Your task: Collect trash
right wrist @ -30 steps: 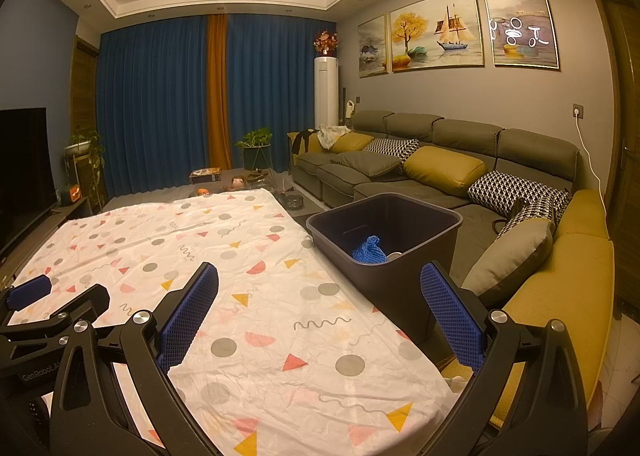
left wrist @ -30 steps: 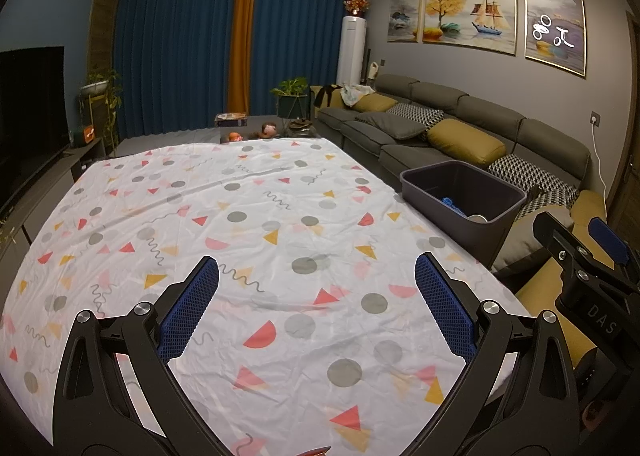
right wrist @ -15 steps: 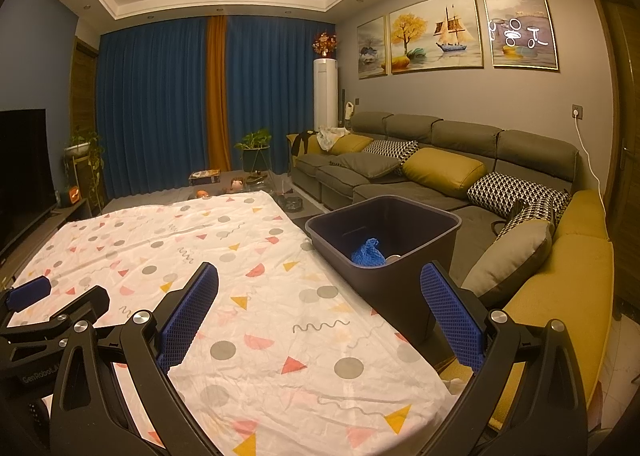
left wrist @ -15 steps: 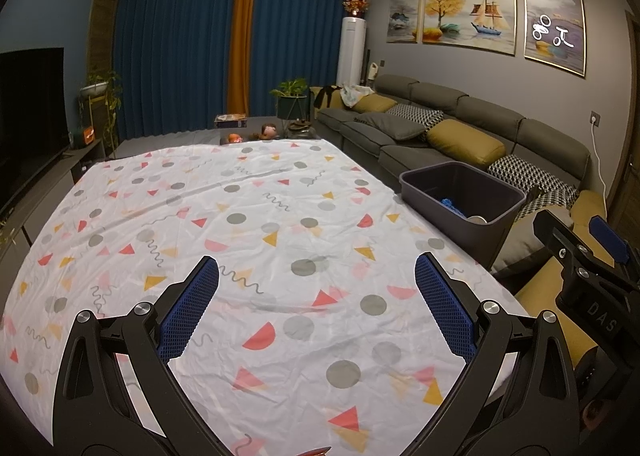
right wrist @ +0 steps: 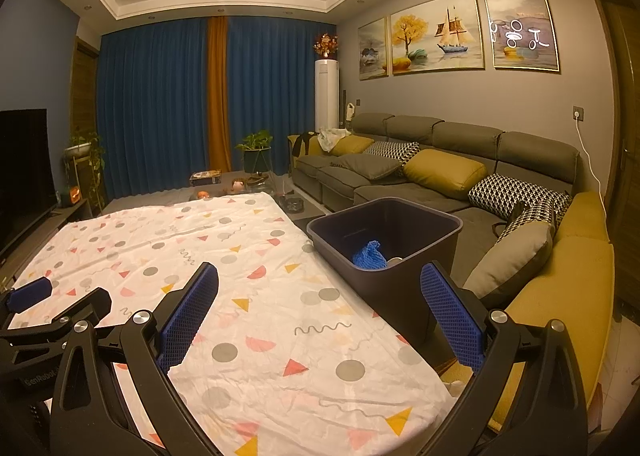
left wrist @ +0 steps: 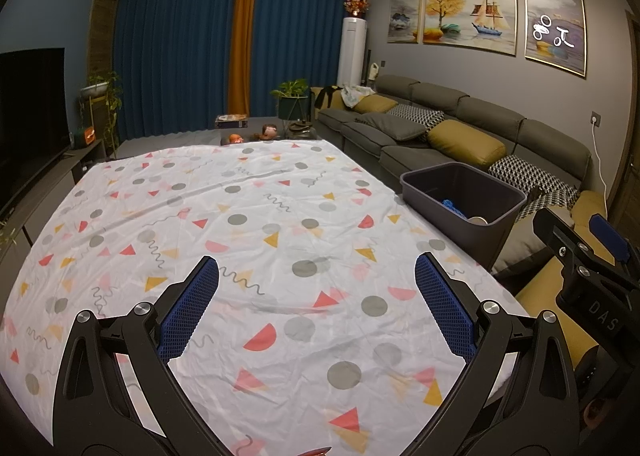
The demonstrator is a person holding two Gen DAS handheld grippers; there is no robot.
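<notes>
A dark grey bin (left wrist: pixel 464 199) (right wrist: pixel 386 234) stands off the right edge of the table, between it and the sofa. Inside lie a crumpled blue piece of trash (right wrist: pixel 370 256) (left wrist: pixel 452 205) and a pale round item (right wrist: pixel 396 260). My left gripper (left wrist: pixel 318 308) hovers open over the near part of the patterned tablecloth (left wrist: pixel 240 223), nothing between its blue pads. My right gripper (right wrist: pixel 320 306) is open too, held above the table's right corner, with the bin just beyond its right finger. No loose trash shows on the cloth.
A long grey sofa (right wrist: pixel 440 159) with yellow and patterned cushions runs along the right wall. A low coffee table (left wrist: pixel 260 133) with small items sits past the table's far end. A television (left wrist: pixel 28 111) stands at the left, blue curtains at the back.
Both grippers have stayed open and almost still; the views shifted only very slightly.
</notes>
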